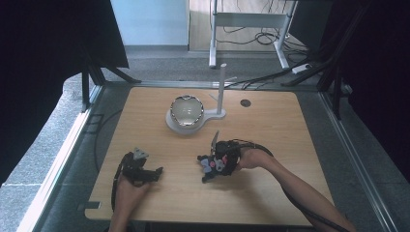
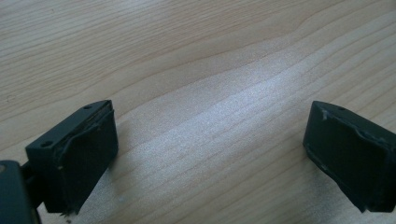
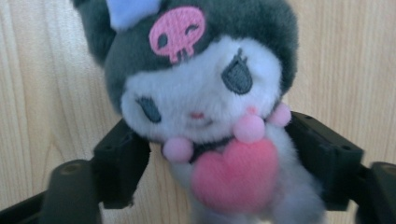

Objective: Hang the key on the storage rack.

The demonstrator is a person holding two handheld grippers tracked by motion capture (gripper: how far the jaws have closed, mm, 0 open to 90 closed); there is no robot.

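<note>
Plush toy (image 3: 210, 116) sits between right tool's (image 3: 224, 158) jaws, its bottom cut off.

One plush toy (image 1: 215, 163) lies on the bench (image 1: 285, 145), toward the near edge, right of its middle. One shiny bowl (image 1: 186, 110) sits on one white stand (image 1: 212, 115) near the far edge, and that stand carries one upright post. One small dark disc (image 1: 245, 103) lies toward the far right corner. Two grippers are there: the left gripper (image 1: 150, 173) and the right gripper (image 1: 212, 166).
</note>
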